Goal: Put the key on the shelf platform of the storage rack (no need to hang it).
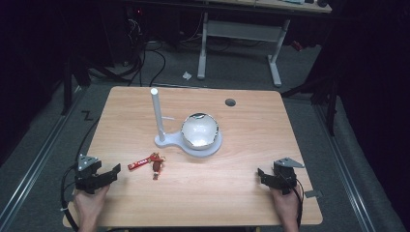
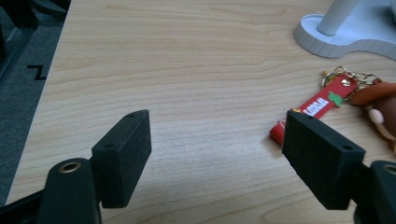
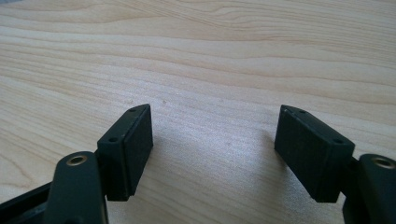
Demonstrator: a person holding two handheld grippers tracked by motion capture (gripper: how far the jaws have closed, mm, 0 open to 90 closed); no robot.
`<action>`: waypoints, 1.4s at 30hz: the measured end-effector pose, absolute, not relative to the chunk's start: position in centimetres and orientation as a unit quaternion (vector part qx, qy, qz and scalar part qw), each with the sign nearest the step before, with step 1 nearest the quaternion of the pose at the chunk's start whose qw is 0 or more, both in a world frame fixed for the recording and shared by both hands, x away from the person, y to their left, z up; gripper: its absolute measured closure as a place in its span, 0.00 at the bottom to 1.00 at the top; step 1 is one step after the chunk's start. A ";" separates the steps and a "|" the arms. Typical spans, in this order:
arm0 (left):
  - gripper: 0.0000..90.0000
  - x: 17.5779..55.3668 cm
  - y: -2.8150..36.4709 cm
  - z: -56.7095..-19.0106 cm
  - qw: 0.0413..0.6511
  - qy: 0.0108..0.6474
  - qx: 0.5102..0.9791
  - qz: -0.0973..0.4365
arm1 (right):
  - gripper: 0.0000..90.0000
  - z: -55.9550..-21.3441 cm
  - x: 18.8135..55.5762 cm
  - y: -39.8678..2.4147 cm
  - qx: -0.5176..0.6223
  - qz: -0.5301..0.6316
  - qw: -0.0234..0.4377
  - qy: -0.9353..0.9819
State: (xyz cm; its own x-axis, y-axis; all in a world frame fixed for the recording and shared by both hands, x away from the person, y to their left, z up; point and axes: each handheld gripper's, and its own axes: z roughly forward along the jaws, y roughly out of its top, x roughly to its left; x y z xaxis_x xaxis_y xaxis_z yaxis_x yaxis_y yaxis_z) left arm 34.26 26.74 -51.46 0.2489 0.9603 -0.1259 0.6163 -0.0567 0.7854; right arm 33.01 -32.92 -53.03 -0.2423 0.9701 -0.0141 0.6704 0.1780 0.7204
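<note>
Two grippers rest at the near edge of the tabletop (image 1: 241,193). The left gripper (image 1: 112,173) has its fingers apart, nothing between them; just right of it lies one red keychain (image 1: 147,163). One white stand (image 1: 167,140) carries one bowl (image 1: 199,130). The right gripper (image 1: 263,175), fingers likewise apart, holds nothing.

The light wooden table (image 1: 251,193) stands on a grey carpet floor (image 1: 43,159), and behind it a white-legged desk (image 1: 239,34) and black cables (image 1: 145,58) stay in a dark room.

Overhead light brightens the table (image 1: 241,193), surroundings dark; soft shadows, slight blur.
</note>
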 end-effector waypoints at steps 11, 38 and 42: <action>0.21 34.2 24.8 -49.8 0.397 0.545 0.707 0.212 | 0.32 -53.0 33.0 -32.9 0.566 0.305 0.246 0.725; 0.13 35.0 18.8 -48.8 0.398 0.483 0.762 0.169 | 0.31 -53.0 33.0 -32.9 0.565 0.305 0.246 0.726; 0.11 35.1 18.7 -48.7 0.397 0.481 0.764 0.166 | 0.31 -53.0 33.0 -32.9 0.566 0.305 0.246 0.725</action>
